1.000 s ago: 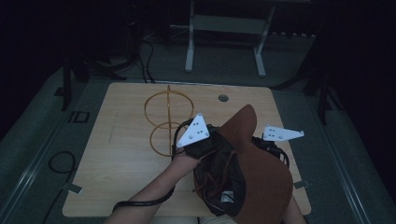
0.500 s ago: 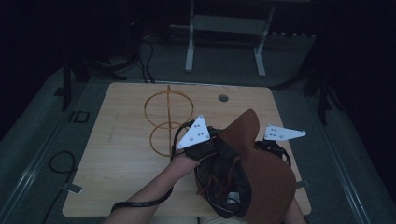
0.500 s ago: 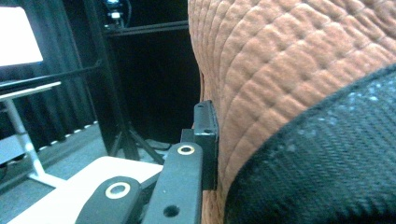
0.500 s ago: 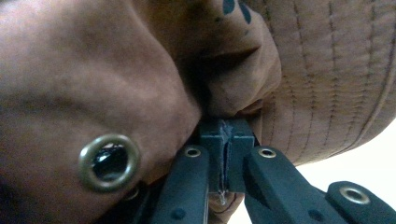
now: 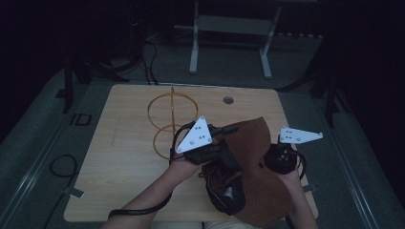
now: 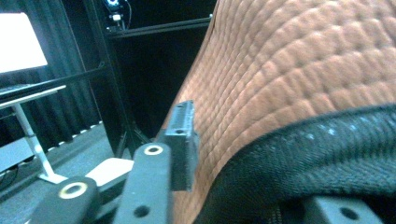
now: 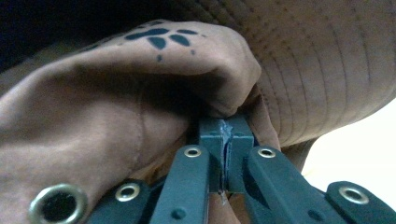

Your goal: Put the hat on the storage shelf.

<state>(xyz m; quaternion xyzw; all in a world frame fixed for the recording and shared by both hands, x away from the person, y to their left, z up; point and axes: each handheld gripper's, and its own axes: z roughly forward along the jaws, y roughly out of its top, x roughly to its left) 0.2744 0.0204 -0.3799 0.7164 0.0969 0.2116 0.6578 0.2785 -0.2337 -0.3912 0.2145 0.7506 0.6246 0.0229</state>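
A brown bag (image 5: 260,186) of quilted, stitched material sits at the near right corner of the bench (image 5: 124,162), held up between two hand-held tools. Its flap stands raised toward the middle of the bench. The mouth of the bag faces the near edge; the interior is dark, with a black mesh lining (image 6: 303,158) showing at the rim and a tangle of cord or strap inside. What else it contains cannot be made out.

The left claw (image 5: 224,148) is at the bag's left side. In the left gripper view one jaw lies against the outside of the quilted brown wall and the other is low, under the black mesh rim; whether it pinches the wall cannot be told.

The right claw (image 7: 226,140) is pressed together on a fold of the brown fabric, which bunches over the jaw tips. A dark paw-print mark (image 7: 159,38) sits on the fold and a metal eyelet (image 7: 57,204) lies at its lower edge.

A gold wire stand (image 5: 171,119) of two rings on an upright rod stands toward the far middle of the bench, just beyond the left hand (image 5: 184,164).
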